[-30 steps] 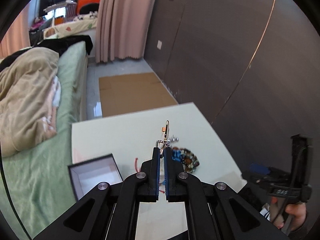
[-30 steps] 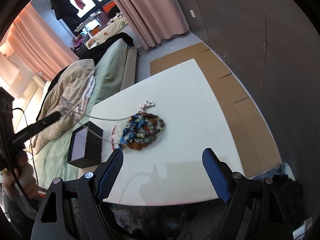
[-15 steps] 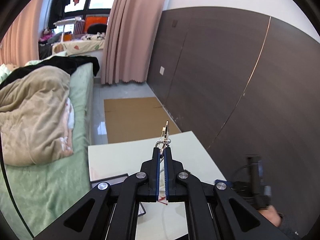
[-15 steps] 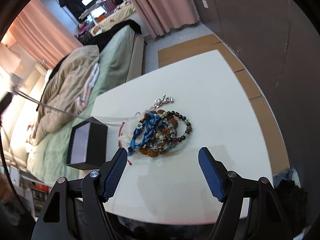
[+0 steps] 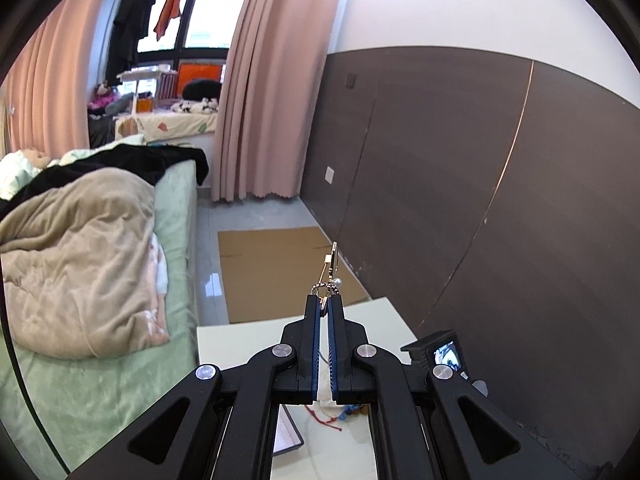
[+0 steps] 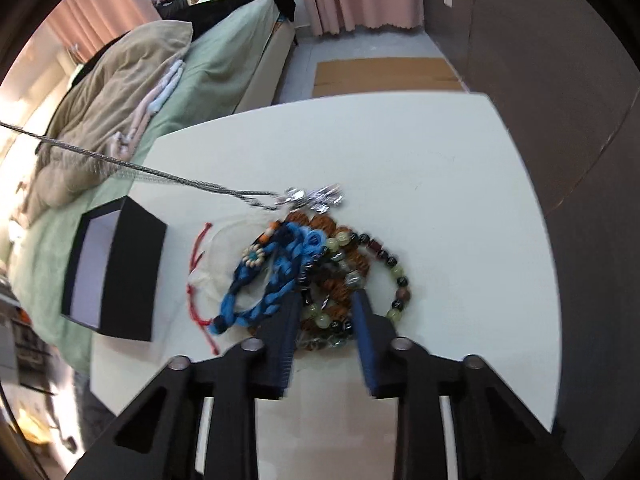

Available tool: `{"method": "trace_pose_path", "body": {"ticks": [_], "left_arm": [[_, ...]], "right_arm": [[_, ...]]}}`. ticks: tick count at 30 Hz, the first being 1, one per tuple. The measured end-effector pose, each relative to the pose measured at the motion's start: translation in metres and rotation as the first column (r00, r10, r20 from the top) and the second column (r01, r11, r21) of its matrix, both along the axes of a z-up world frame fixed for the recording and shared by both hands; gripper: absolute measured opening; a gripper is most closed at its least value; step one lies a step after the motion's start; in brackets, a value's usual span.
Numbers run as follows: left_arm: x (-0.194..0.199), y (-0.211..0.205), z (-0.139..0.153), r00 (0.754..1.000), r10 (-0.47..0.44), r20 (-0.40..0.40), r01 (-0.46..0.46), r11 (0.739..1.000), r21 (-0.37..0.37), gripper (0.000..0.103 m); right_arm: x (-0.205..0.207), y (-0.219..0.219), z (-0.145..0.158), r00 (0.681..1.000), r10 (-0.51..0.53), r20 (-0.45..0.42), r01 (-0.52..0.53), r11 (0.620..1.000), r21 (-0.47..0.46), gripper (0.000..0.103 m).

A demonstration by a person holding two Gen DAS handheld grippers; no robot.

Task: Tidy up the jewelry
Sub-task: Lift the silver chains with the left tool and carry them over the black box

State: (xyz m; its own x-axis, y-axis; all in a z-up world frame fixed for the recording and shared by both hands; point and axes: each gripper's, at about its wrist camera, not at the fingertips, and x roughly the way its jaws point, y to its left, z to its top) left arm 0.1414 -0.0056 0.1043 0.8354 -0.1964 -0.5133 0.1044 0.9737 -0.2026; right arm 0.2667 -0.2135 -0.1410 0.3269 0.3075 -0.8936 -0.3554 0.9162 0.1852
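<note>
Left hand-held gripper [image 5: 324,300] clenched on chain [image 6: 120,164], lifted clear; right hand-held gripper [image 6: 325,300] released (jaws apart) over bracelets [image 6: 320,272] heaped mid-counter [image 6: 440,184]; box [image 6: 114,278] at 9 o'clock unfilled, sorting barely begun.

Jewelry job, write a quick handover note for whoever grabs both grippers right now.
Left gripper: shut on the silver chain necklace, held high; its chain runs taut down to the charm end, which sits at the pile's far edge.
Right gripper: open, fingers low over the bracelet pile, gripping nothing.
Black box: open on the white table, left of the pile; nothing seen inside.
Done: necklace partly lifted.
Left: free the necklace, box it, then sort the blue braided bracelet, beaded bracelets and red cord.
</note>
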Motion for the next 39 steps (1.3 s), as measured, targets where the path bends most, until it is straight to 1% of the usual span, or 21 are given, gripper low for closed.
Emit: {"method": "trace_pose_path", "body": {"ticks": [1,2,5,9,13,19,24,27,33,37,39], "left_arm": [[0.0,0.0,0.003,1.0,0.001,0.007,-0.002,1.0,0.002,0.003],[-0.001,0.001,0.005,1.0,0.002,0.011,-0.002,1.0,0.002,0.003],[-0.001,0.001,0.014,1.0,0.003,0.031,-0.004,1.0,0.011,0.003],[-0.004,0.0,0.027,0.998,0.003,0.064,-0.004,1.0,0.03,0.003],[-0.008,0.002,0.042,0.995,0.011,0.098,-0.015,0.999,0.04,0.003],[-0.012,0.005,0.064,0.989,0.024,0.146,-0.033,0.997,0.063,0.003],[-0.019,0.007,0.085,0.98,0.035,0.196,-0.052,0.996,0.079,0.003],[-0.021,0.009,0.093,0.977,0.04,0.211,-0.058,0.995,0.083,0.003],[-0.019,0.013,0.087,0.979,0.052,0.199,-0.07,0.994,0.085,0.003],[-0.017,0.02,0.073,0.983,0.065,0.17,-0.078,0.994,0.073,0.003],[-0.013,0.023,0.062,0.987,0.069,0.142,-0.078,0.995,0.059,0.003]], "right_arm": [[0.002,-0.001,0.0,1.0,0.004,-0.011,-0.004,1.0,0.012,0.009],[0.003,-0.005,0.002,1.0,-0.007,-0.02,0.008,0.999,0.032,0.009],[0.001,-0.015,0.012,1.0,-0.028,-0.001,0.028,0.997,0.076,0.009],[-0.006,-0.025,0.034,0.999,-0.033,0.03,0.029,0.991,0.131,0.009],[-0.012,-0.03,0.056,0.998,-0.035,0.052,0.024,0.978,0.208,0.009],[-0.022,-0.024,0.091,0.995,-0.007,0.097,-0.022,0.956,0.293,0.009],[-0.029,-0.015,0.109,0.993,0.013,0.121,-0.053,0.942,0.331,0.009],[-0.032,-0.006,0.118,0.991,0.031,0.131,-0.076,0.931,0.356,0.009],[-0.036,0.013,0.134,0.985,0.069,0.158,-0.126,0.917,0.379,0.009],[-0.037,0.026,0.136,0.983,0.092,0.161,-0.148,0.912,0.382,0.009],[-0.038,0.032,0.136,0.982,0.1,0.159,-0.155,0.911,0.382,0.009]]}}
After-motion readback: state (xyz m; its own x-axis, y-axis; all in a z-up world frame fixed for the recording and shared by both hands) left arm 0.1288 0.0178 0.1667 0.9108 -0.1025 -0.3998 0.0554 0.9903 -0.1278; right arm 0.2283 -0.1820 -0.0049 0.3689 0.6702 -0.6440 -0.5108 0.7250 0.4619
